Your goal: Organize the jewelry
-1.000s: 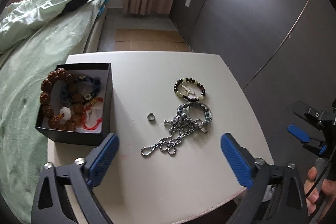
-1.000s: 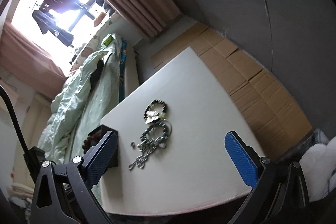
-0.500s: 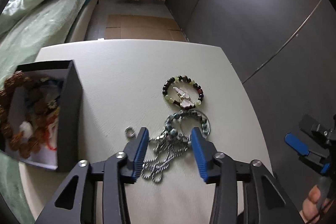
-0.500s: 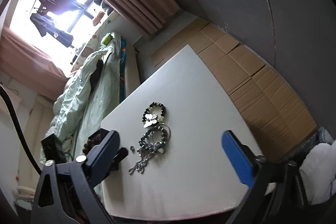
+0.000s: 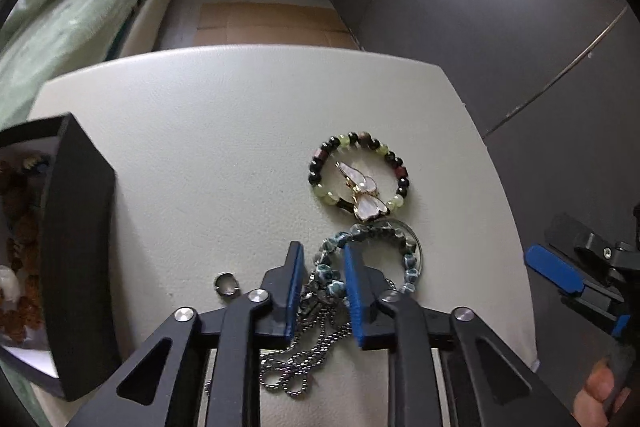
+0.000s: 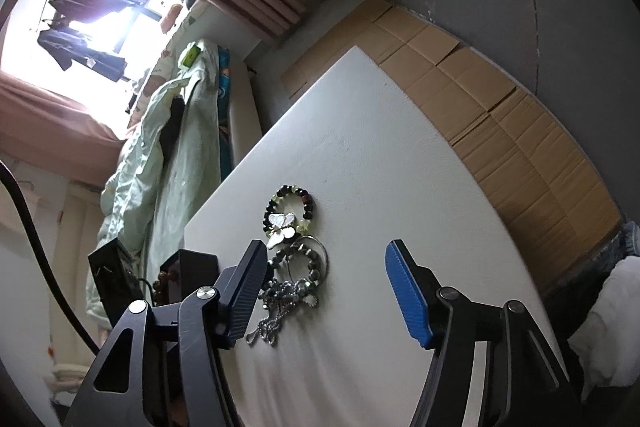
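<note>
My left gripper (image 5: 322,251) is low over the white table (image 5: 220,131), its jaws closing around a tangle of a blue-grey bead bracelet (image 5: 408,259) and a silver ball chain (image 5: 304,355). The pads do not visibly press the beads. Just beyond lies a dark and green bead bracelet (image 5: 320,163) with a white butterfly charm (image 5: 362,193). A small silver ring (image 5: 226,284) rests left of the fingers. The black box (image 5: 76,227) at the left holds brown beads. My right gripper (image 6: 326,247) hovers over the table with jaws closing and nothing between them; the chain (image 6: 272,323) lies by its left finger.
A bed with a pale green quilt (image 5: 72,7) runs along the table's left side. Cardboard sheets (image 6: 500,99) cover the floor beyond the table. A dark wardrobe (image 5: 500,7) stands to the right. A person's fingers (image 5: 596,387) show at the lower right.
The left gripper came down and forward over the chain and bead bracelet while its jaws narrowed from wide apart. The right gripper sank toward the table and its jaws narrowed too.
</note>
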Tool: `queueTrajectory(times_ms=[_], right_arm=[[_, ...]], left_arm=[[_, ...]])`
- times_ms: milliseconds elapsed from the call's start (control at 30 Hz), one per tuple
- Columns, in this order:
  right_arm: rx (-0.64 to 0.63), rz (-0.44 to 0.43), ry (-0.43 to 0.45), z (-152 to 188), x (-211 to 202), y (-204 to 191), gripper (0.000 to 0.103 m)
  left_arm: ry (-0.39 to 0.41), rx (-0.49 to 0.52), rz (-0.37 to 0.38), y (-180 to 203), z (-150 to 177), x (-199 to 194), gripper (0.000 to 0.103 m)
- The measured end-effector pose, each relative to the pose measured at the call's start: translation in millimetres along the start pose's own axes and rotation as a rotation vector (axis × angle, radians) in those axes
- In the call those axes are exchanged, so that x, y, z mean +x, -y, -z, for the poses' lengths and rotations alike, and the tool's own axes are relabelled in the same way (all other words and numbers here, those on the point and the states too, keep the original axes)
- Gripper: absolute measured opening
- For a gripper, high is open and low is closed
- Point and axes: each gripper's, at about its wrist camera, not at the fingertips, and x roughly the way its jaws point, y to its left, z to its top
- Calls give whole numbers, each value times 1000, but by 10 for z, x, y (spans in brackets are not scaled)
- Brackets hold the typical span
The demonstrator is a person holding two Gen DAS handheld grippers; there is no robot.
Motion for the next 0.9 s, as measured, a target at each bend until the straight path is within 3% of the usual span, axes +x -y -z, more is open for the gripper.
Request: queueTrajectory(times_ms=[67,467,600,900], right_arm=[[-6,5,-6,-8,40,-27,63],[-53,41,-31,65,170,-140,63],[-77,49,-55,104,267,-188,54],[-175,31,-129,286,583,-501,51]], left_arm=[[1,12,11,13,-5,-9,10],[143,-28,141,-64,-51,-589,10],[187,-42,176,-139,-44,-794,9],[273,-105,185,-494,-55,-1142,9]])
